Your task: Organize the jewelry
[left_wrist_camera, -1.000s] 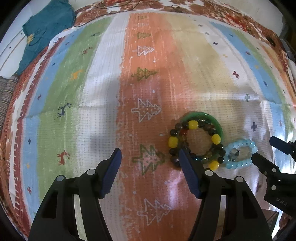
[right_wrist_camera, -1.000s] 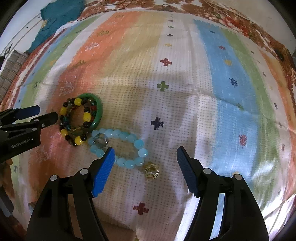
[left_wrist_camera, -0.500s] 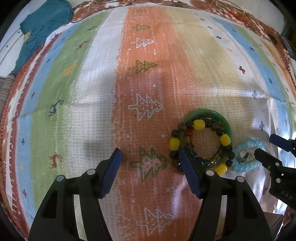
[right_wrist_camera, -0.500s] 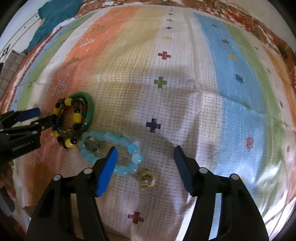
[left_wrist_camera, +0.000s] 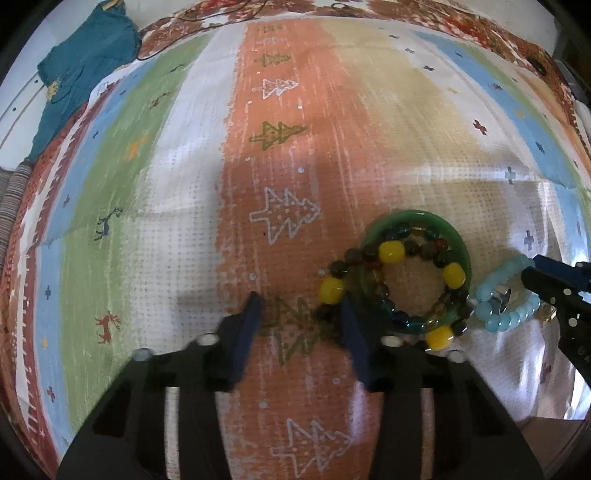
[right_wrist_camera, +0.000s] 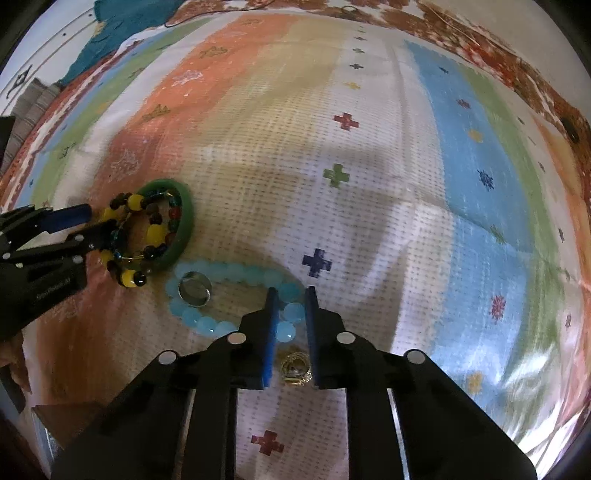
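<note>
A green bangle (left_wrist_camera: 461,251) lies on the striped rug with a dark-and-yellow bead bracelet (left_wrist_camera: 391,251) across it. My left gripper (left_wrist_camera: 300,298) points down at the bracelet's left edge. Its jaws are closing, with a few dark beads just inside the right finger and no pad pressing. To the right lies a light-blue bead bracelet (right_wrist_camera: 207,325) with a silver ring (right_wrist_camera: 194,290) inside its loop. My right gripper (right_wrist_camera: 291,290) is shut on the blue bracelet's right side. A gold ring (right_wrist_camera: 295,365) lies on the rug under its fingers.
The colourful striped rug (left_wrist_camera: 147,221) fills both views. A teal cloth (left_wrist_camera: 85,62) lies at its far left corner and a thin cable (left_wrist_camera: 207,26) runs along the far edge. A brown box corner (right_wrist_camera: 62,424) shows at the near edge.
Both pairs of jaws have narrowed. The right jaws went from wide open to shut on the light-blue bracelet. The left jaws came in toward the bead bracelet's edge.
</note>
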### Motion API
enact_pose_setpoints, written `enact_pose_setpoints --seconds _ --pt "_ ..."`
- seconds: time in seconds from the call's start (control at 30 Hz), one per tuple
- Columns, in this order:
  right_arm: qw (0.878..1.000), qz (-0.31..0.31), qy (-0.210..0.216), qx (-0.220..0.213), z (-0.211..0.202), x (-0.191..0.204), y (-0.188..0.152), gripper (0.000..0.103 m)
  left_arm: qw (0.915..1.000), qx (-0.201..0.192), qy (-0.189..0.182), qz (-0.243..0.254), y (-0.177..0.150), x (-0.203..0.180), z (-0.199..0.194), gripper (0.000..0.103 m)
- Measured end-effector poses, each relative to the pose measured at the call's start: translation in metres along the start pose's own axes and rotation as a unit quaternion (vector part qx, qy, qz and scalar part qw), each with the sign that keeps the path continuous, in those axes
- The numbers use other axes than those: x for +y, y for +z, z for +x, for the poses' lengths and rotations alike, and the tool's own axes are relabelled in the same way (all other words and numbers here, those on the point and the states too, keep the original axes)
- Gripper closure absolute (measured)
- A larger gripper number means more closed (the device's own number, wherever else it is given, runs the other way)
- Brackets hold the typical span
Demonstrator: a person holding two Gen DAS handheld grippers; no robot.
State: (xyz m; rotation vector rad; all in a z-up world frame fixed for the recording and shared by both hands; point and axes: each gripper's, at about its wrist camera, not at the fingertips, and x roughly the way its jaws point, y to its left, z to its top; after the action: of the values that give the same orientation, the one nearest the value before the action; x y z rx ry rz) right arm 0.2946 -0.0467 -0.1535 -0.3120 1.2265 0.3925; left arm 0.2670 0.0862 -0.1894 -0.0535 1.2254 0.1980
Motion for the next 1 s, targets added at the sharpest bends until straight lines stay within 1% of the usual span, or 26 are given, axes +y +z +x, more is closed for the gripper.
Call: enact_pose_setpoints --seconds 0.03,0.07,0.27,0.57,0.77,1.0 --pt "1.000 -0.002 0.000 -0.002 0.000 0.001 0.001 0.090 1.0000 -0.001 0.001 -0.001 0.001 0.000 -0.001 0.086" --pt "1.000 -0.003 0.001 -0.005 -0.001 0.002 0.001 0.090 1.0000 -0.001 -0.001 -0.003 0.002 0.000 -0.002 0.092" --pt "0.999 -0.005 0.011 -0.029 -0.016 0.005 0.007 0.091 0.9999 -0.006 -0.003 -0.015 0.008 0.003 -0.011 0.093" --pt "0.998 -0.015 0.026 -0.062 -0.045 0.017 0.015 0.091 0.9984 -0.034 -0.038 -0.027 0.018 0.001 -0.042 0.093" --pt "0.997 -0.022 0.023 -0.076 -0.059 0.025 0.015 0.091 0.9979 -0.040 -0.046 -0.021 0.018 -0.004 -0.055 0.093" --pt "0.996 -0.034 0.004 -0.088 -0.069 0.030 0.014 0.091 0.9970 -0.055 -0.052 -0.013 0.018 -0.007 -0.074 0.093"
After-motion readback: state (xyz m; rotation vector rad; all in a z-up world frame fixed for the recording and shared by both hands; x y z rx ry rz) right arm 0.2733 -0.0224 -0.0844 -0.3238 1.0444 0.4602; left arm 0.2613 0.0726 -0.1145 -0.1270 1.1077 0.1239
